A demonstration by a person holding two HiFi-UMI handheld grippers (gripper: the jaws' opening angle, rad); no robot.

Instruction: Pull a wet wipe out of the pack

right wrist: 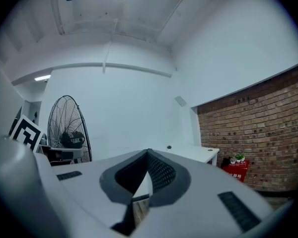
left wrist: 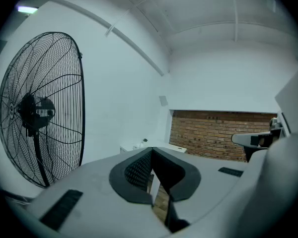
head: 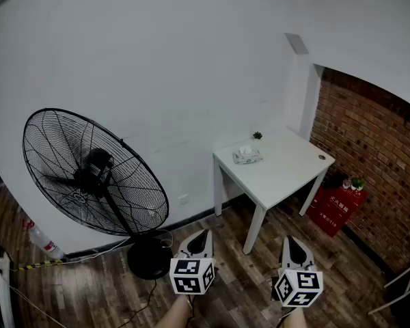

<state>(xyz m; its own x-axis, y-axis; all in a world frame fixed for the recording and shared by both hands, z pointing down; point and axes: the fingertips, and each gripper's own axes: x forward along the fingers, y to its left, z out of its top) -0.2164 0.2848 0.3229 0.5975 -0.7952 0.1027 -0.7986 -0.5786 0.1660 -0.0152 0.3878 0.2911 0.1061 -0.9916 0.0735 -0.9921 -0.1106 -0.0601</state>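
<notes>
White is the one small table [head: 287,173], set in the corner where a painted wall meets a brick wall [head: 379,162], and on it lies the single wet wipe pack [head: 247,156], near the table's back edge with a tuft of wipe standing up from its top. One tiny green plant [head: 257,135] sits just behind the pack. One large black pedestal fan [head: 96,173] stands on the dark wood floor [head: 89,292] to the left, and one pale bottle [head: 44,240] lies by the wall below it. One red box [head: 336,208] rests under the table's far side with small potted greenery on top; its white writing is too small to read. Two grippers are held low and side by side above the floor, both pointing forward toward the table and well apart from it. The left gripper [head: 203,235] has its jaws drawn together at the tips with nothing between them, and the right gripper [head: 289,242] is the same — tips met, empty. Each carries one cube of black-and-white square markers, which bear patterns only, no words.
</notes>
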